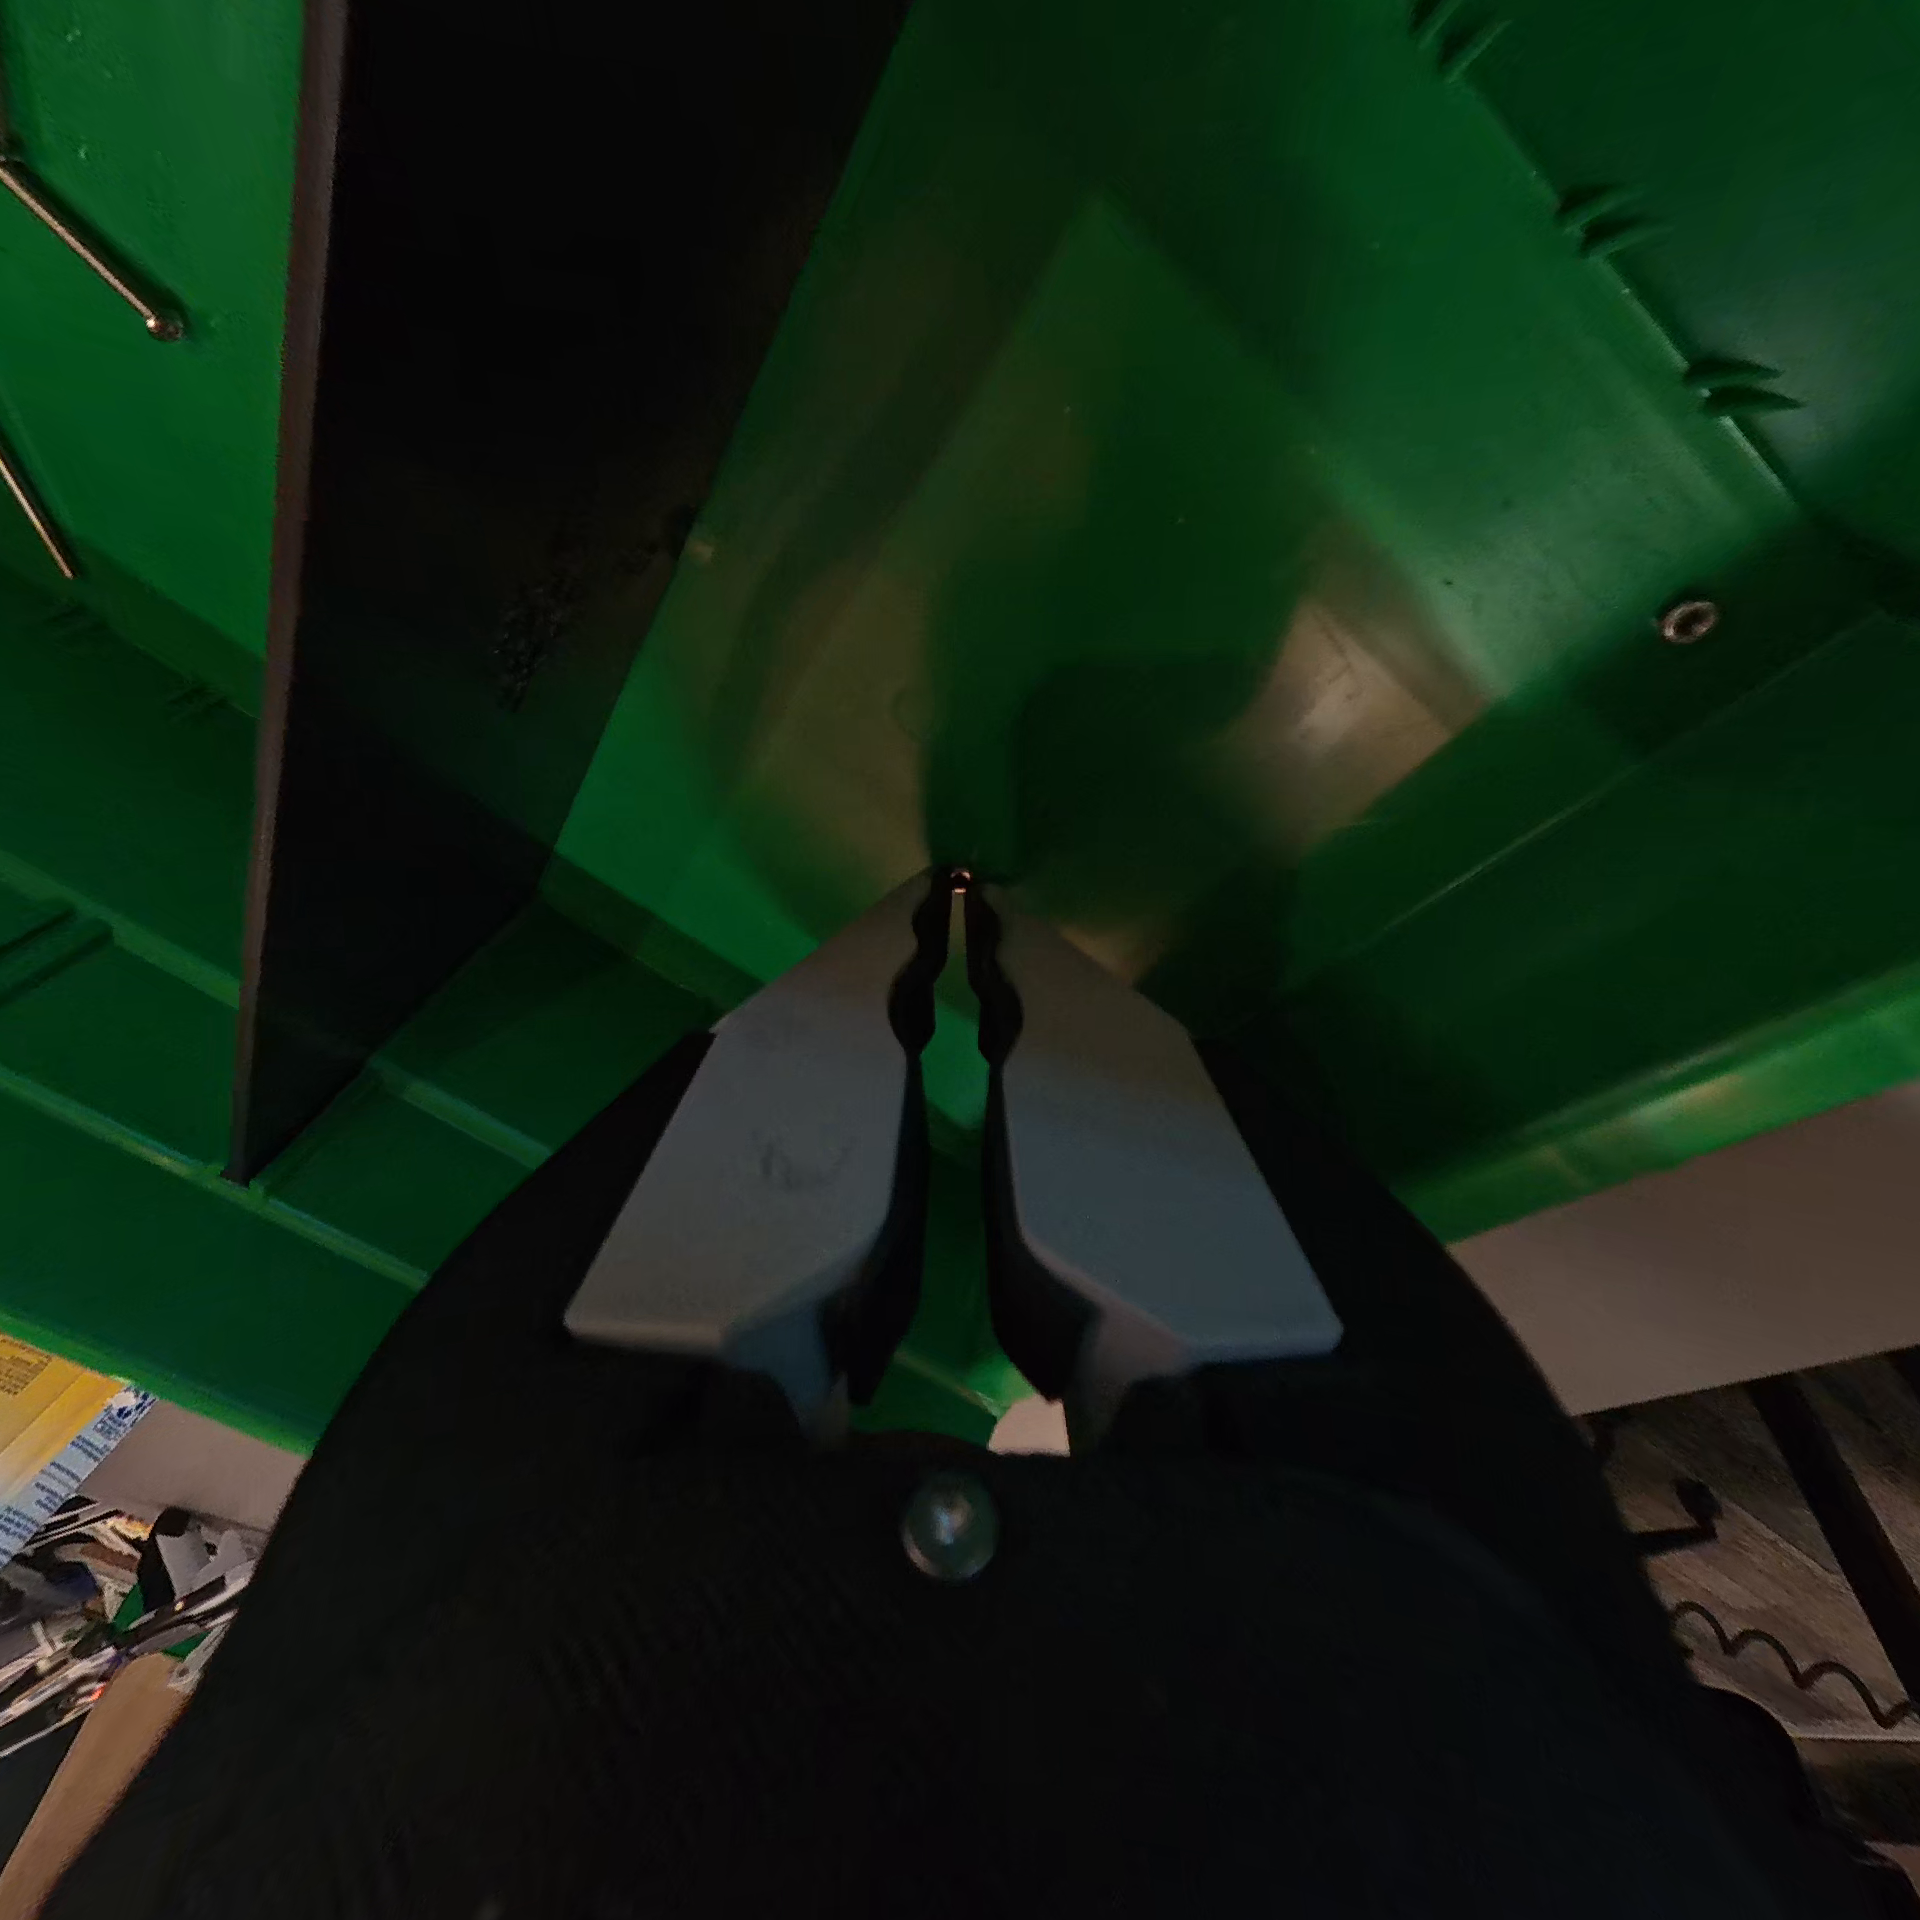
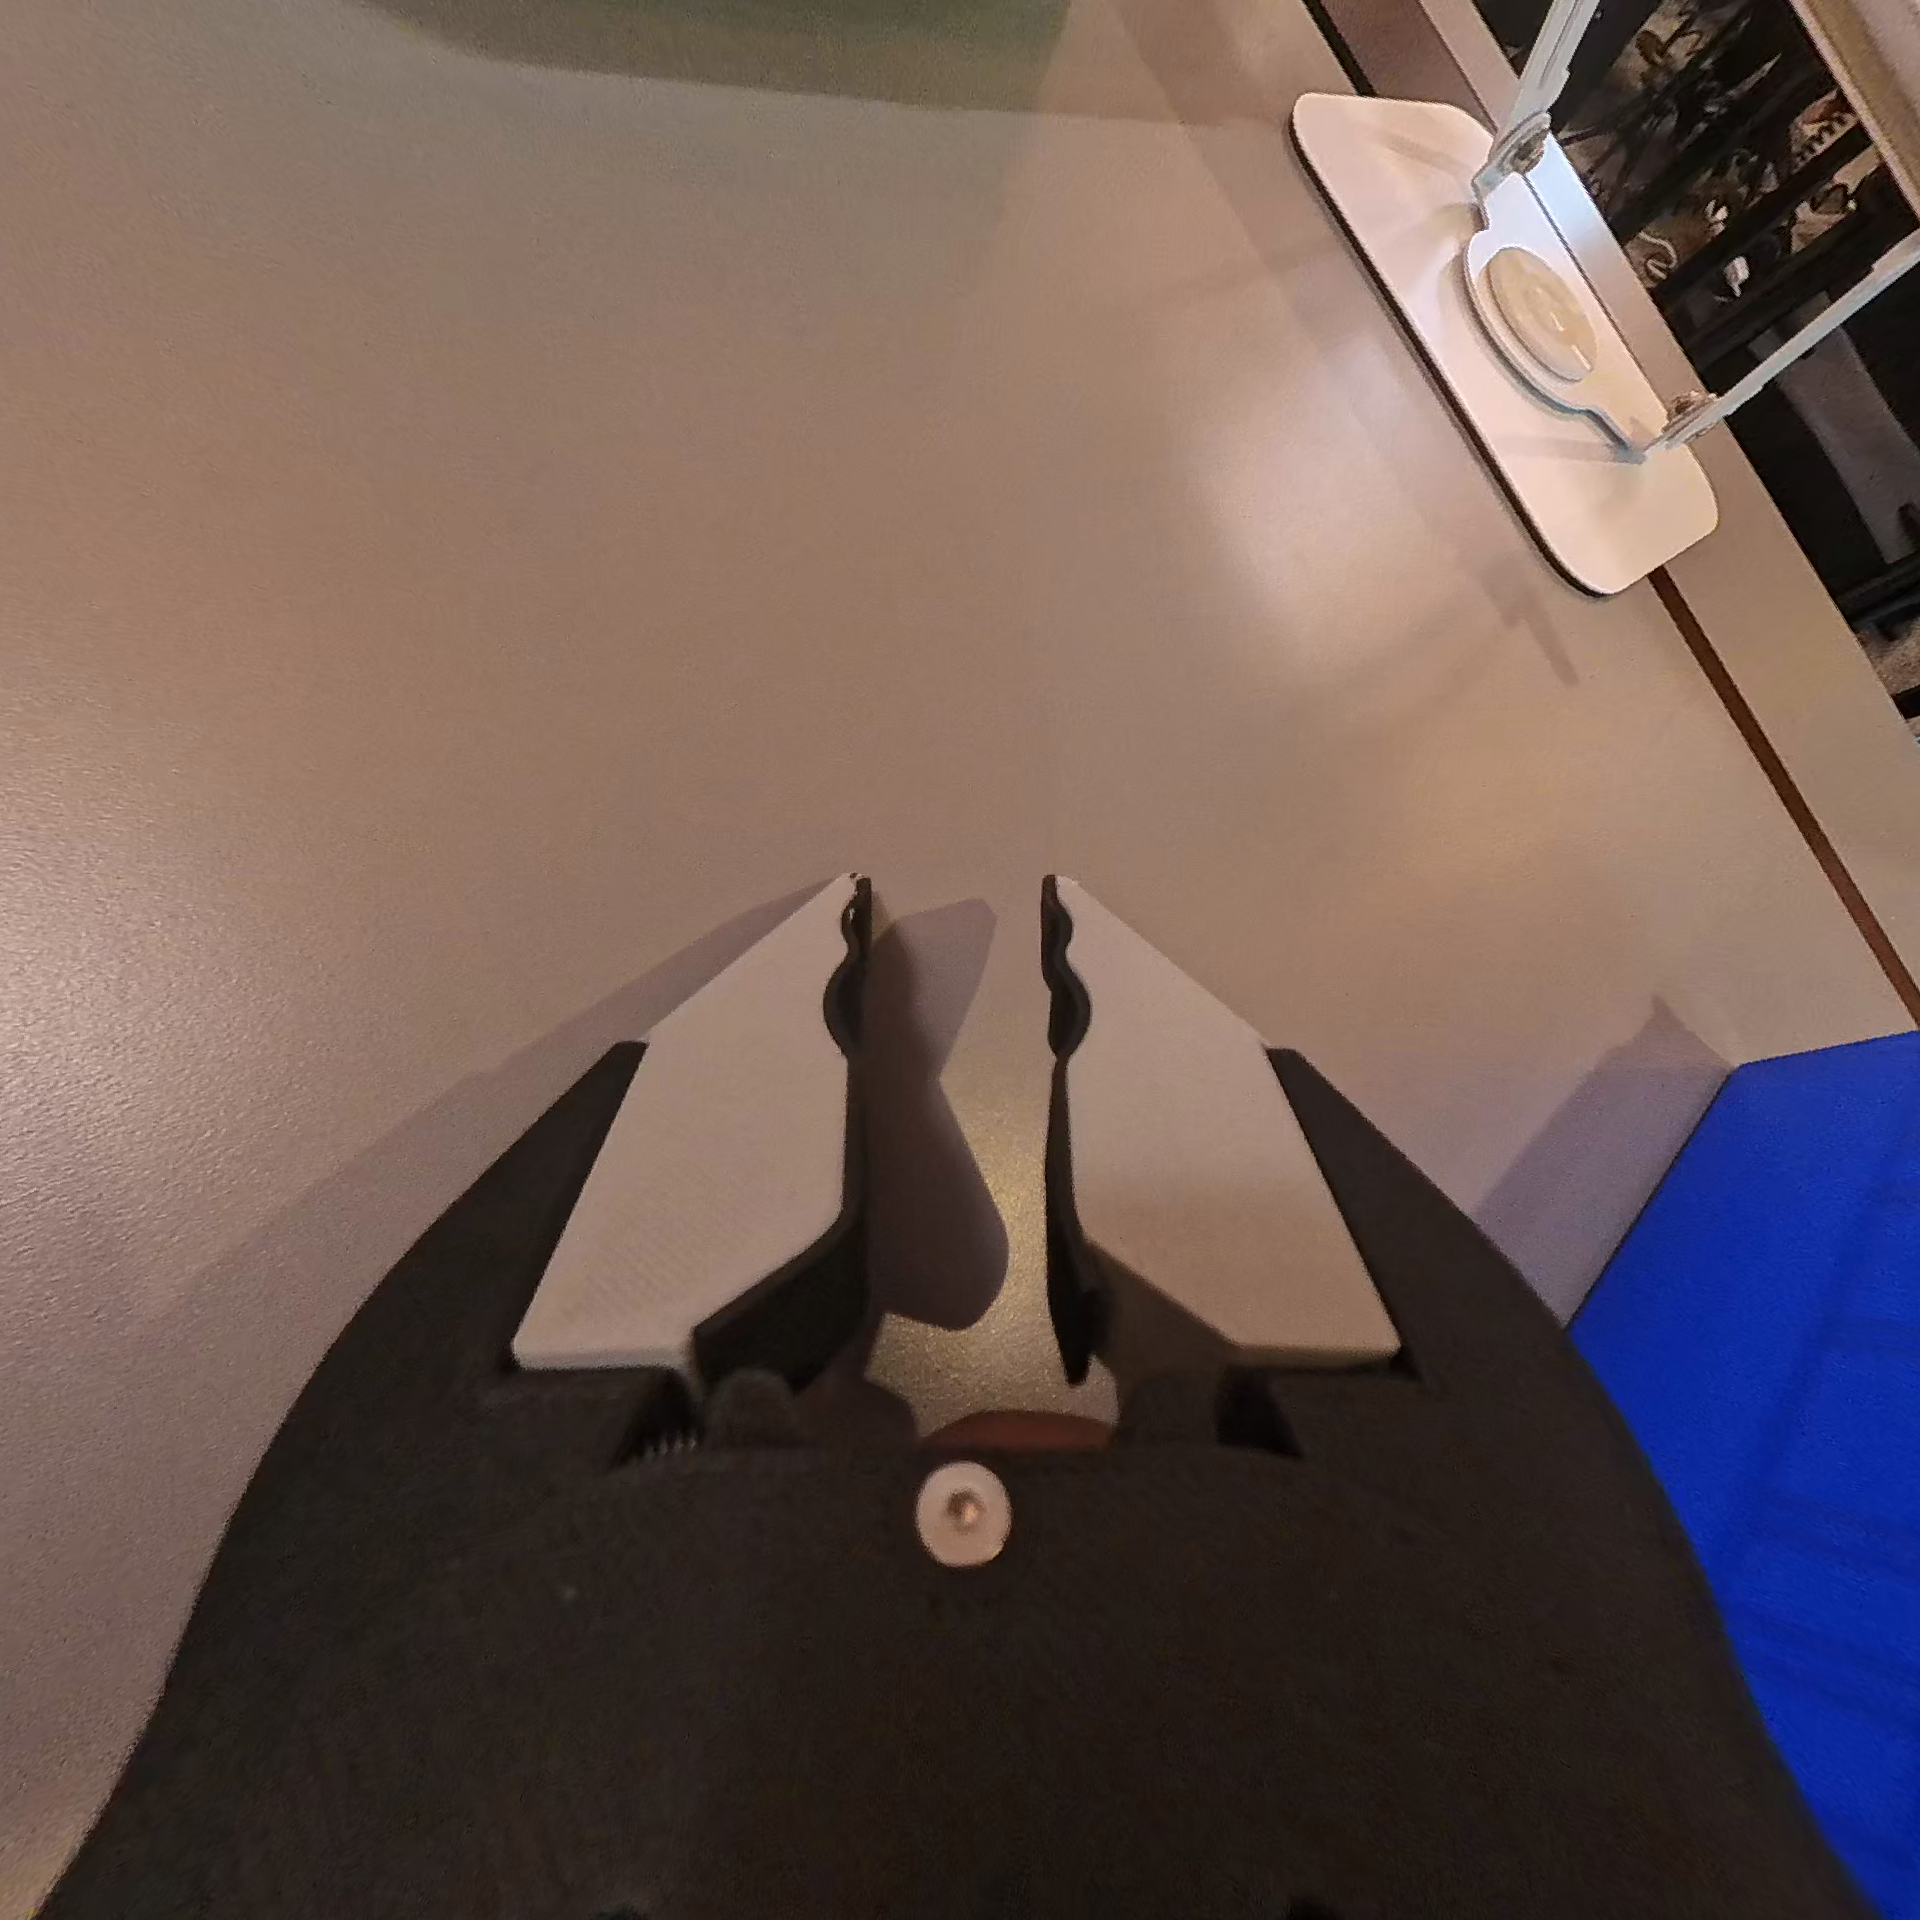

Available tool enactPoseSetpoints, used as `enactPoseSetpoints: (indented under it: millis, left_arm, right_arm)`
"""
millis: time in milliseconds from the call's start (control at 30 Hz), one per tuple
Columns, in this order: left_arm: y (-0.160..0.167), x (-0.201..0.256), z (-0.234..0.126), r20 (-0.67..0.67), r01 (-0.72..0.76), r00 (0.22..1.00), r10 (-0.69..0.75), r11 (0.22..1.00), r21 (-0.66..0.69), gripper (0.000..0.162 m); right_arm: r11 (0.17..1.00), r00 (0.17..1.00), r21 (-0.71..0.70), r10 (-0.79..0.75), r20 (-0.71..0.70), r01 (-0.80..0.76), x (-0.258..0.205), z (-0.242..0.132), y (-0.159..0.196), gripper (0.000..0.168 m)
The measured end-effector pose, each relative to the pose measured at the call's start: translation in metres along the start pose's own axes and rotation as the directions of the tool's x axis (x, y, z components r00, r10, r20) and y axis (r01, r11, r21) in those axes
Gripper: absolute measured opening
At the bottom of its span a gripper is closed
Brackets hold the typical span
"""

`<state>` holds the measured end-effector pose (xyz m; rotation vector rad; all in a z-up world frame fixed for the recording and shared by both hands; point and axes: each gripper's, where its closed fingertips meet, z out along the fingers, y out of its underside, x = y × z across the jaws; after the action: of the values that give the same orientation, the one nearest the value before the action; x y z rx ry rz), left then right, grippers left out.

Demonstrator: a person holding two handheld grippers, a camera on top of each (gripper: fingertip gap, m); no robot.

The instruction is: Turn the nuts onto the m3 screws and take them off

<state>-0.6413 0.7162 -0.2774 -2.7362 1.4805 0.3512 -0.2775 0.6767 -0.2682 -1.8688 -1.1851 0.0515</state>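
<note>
In the left wrist view my left gripper (image 1: 958, 883) reaches down into a compartment of a green plastic bin (image 1: 1558, 935). Its fingertips are closed on a tiny shiny metal piece, apparently a nut (image 1: 958, 880), at the compartment floor. Another small nut (image 1: 1685, 620) lies loose on the floor at the far right. Long thin metal screws (image 1: 99, 249) lie in the neighbouring compartment at the upper left. In the right wrist view my right gripper (image 2: 956, 894) is open and empty, hovering over the bare beige table (image 2: 520, 520).
A dark divider (image 1: 301, 623) separates the bin compartments. A white stand base (image 2: 1496, 343) with a metal arm sits at the table's far right edge. A blue object (image 2: 1766, 1403) lies at the right. A blurred green edge (image 2: 727, 31) shows at the top. My right fingertips sit around 35 centimeters from my left ones. The left gripper is farther from the blue object (image 2: 1766, 1403), some 55 centimeters, than the right, some 15 centimeters.
</note>
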Motion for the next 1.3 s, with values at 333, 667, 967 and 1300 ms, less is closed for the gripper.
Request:
enactPoseSetpoints:
  millis: [333, 667, 967, 1300]
  left_arm:
    - [0.000, 0.000, 0.000, 0.005, 0.013, 1.000, -0.013, 1.000, 0.017, 0.001]
    - [0.002, 0.004, 0.000, -0.021, 0.021, 1.000, -0.021, 1.000, 0.021, 0.000]
    - [0.002, 0.002, -0.014, -0.020, 0.062, 0.998, -0.060, 0.991, 0.120, 0.000]
    - [-0.055, 0.019, -0.063, -0.170, 0.118, 0.985, -0.024, 0.817, 0.565, 0.012]
  right_arm:
    - [1.000, 1.000, -0.001, -0.009, -0.007, 0.009, 0.000, 0.000, 0.000, 0.029]
    - [1.000, 1.000, -0.002, -0.019, -0.010, 0.019, 0.000, -0.001, 0.000, 0.029]
    - [1.000, 1.000, 0.014, -0.019, -0.001, 0.019, -0.001, -0.001, -0.002, 0.033]
    - [0.985, 1.000, 0.172, 0.028, -0.014, -0.025, 0.011, -0.010, -0.022, 0.040]
